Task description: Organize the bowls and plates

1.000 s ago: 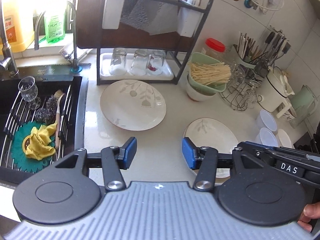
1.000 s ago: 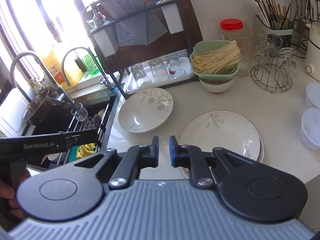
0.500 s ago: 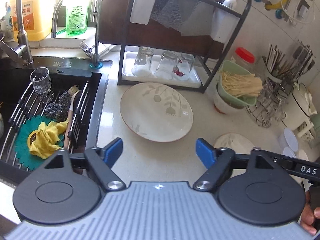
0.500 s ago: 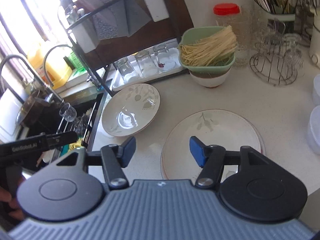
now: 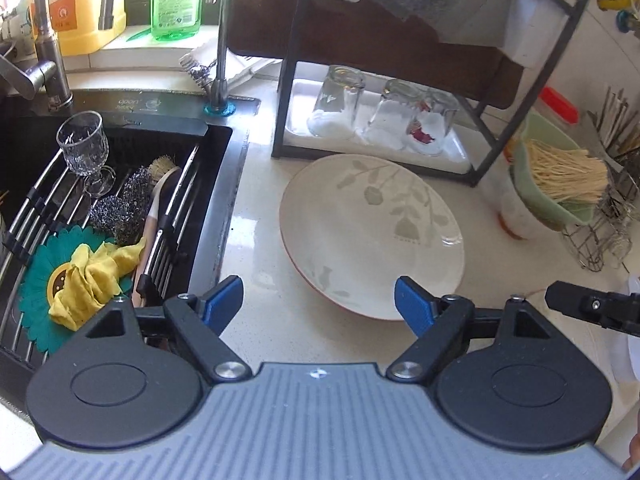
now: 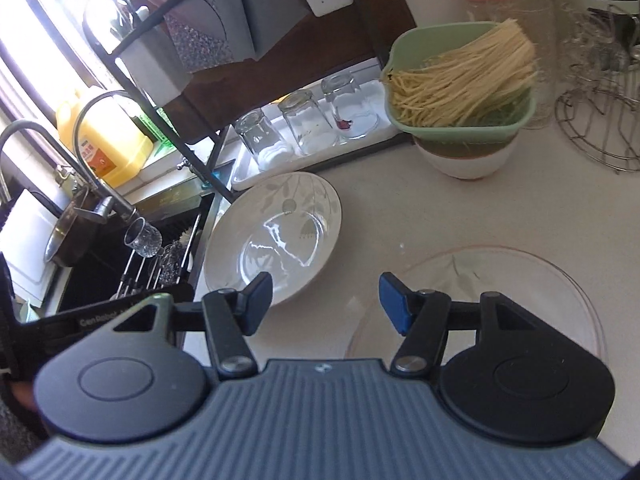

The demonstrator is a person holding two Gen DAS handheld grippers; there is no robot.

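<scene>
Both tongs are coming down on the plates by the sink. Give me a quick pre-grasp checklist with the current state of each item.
1. Left tongs open, nothing between the pads: ok; jaws have just been opening.
2. Right tongs open and empty: ok; jaws have just been opening.
3. Leaf-pattern deep plate ahead of the left tongs, near rim exposed: ok.
4. Flat plate under the right tongs, nothing lying on it: ok.
5. Whether a second plate lies beneath it: cannot tell.
6. The two tongs clear of each other: ok; the right one's tip sits off to the side in the left view.
</scene>
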